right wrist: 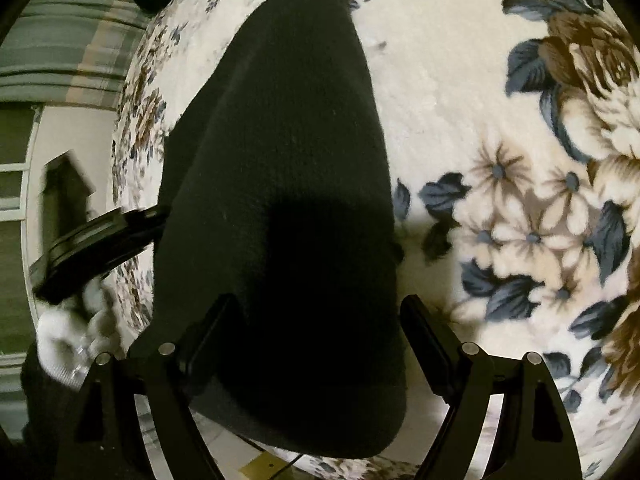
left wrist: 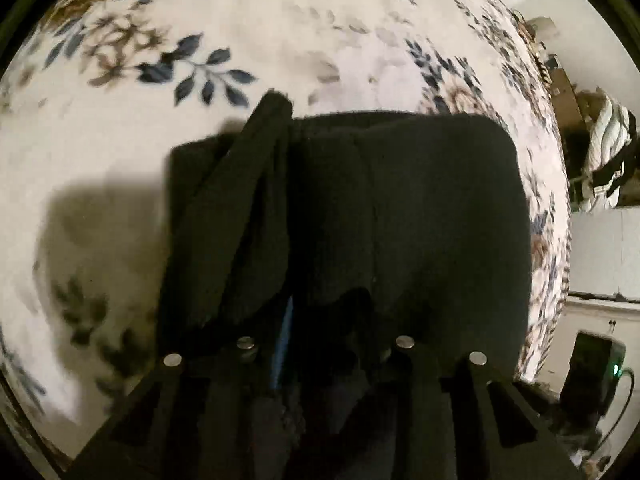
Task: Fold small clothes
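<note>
A: Where is the garment?

B: The small black knitted cloth [right wrist: 288, 184] lies on a cream plush blanket printed with blue leaves and brown flowers [right wrist: 500, 128]. In the right wrist view it runs from near the camera up to a narrow end at the top, and its near edge hangs between the fingers. In the left wrist view the same dark cloth [left wrist: 420, 208] shows a squared far edge, with a raised fold [left wrist: 256, 200] standing up along its left side.

A: And the tongs?

B: The right gripper [right wrist: 320, 344] stands with its two fingers wide apart, one on each side of the cloth, pressing nothing. The left gripper [left wrist: 320, 336] is buried in black fabric; its fingers merge with the folds and I cannot tell whether it pinches the cloth. In the right wrist view the left gripper [right wrist: 100, 240] reaches in at the cloth's left edge, held by a hand in a white glove [right wrist: 68, 340].

A: Anything around that?

B: A shadow [left wrist: 92, 232] falls on the blanket left of the cloth. Past the blanket's right edge in the left wrist view stands a dark device with a green light [left wrist: 596, 364].
</note>
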`<state>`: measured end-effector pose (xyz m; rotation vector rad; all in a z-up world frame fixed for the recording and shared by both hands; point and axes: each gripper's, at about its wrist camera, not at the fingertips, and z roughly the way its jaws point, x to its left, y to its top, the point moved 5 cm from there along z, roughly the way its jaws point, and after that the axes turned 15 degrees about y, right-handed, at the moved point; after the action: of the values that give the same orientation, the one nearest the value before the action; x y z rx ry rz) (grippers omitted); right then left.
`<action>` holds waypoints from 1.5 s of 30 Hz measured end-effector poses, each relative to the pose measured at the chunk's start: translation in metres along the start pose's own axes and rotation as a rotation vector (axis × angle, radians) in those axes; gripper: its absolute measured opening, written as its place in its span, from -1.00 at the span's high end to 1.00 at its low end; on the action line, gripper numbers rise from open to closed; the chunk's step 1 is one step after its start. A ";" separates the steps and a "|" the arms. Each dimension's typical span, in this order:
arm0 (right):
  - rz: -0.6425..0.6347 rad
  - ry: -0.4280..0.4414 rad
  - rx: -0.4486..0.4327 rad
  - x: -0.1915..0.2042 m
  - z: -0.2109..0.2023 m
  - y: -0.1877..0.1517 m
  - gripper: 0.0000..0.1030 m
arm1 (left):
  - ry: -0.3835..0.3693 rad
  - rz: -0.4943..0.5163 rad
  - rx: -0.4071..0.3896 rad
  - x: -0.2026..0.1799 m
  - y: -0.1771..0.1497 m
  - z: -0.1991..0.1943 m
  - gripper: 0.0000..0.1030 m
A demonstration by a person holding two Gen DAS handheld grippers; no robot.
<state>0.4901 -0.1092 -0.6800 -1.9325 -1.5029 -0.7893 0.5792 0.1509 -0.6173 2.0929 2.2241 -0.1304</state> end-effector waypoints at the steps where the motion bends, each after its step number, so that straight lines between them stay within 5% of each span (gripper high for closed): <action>1: 0.005 0.003 -0.004 -0.001 -0.001 0.000 -0.66 | -0.020 -0.012 -0.002 -0.001 0.003 0.000 0.45; 7: 0.041 0.030 -0.009 -0.003 0.003 0.003 -0.66 | -0.147 -0.081 0.048 0.013 0.010 0.004 0.39; 12: 0.048 0.044 -0.007 -0.003 0.001 0.001 -0.66 | -0.350 -0.196 0.055 0.021 0.004 0.007 -0.05; 16: 0.055 0.048 -0.003 -0.009 -0.001 0.001 -0.66 | -0.290 -0.100 0.049 -0.004 0.006 0.009 -0.27; 18: 0.065 0.054 -0.009 -0.011 -0.002 0.001 -0.66 | -0.216 -0.027 0.016 -0.020 0.006 0.010 -0.10; 19: 0.067 0.052 -0.010 -0.010 -0.001 0.001 -0.66 | -0.195 -0.007 -0.010 -0.025 0.008 0.008 0.22; 20: 0.067 0.047 -0.013 -0.010 0.000 0.001 -0.66 | -0.186 0.002 -0.023 -0.024 0.008 0.006 0.74; 27: 0.038 0.030 -0.012 -0.001 0.001 -0.002 -0.66 | -0.165 0.028 -0.196 -0.005 0.023 -0.050 0.75; 33: 0.006 0.016 0.004 0.014 0.006 -0.005 -0.66 | -0.056 0.111 -0.086 0.016 0.036 -0.016 0.73; 37: -0.050 -0.103 0.036 0.022 0.014 -0.003 -0.66 | -0.165 0.066 0.006 0.016 0.030 -0.002 0.66; 41: -0.035 -0.114 0.053 0.018 0.013 -0.002 -0.65 | -0.334 -0.022 0.100 0.016 0.009 -0.001 0.44; 44: 0.006 -0.061 0.065 0.009 0.010 -0.005 -0.65 | -0.289 0.029 0.108 0.010 -0.011 0.003 0.45; 45: 0.022 -0.045 0.065 0.004 0.009 -0.008 -0.65 | -0.274 0.035 0.085 0.009 -0.015 0.000 0.60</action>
<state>0.4843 -0.0985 -0.6826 -1.9267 -1.5130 -0.6830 0.5641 0.1591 -0.6183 2.0122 2.0530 -0.4856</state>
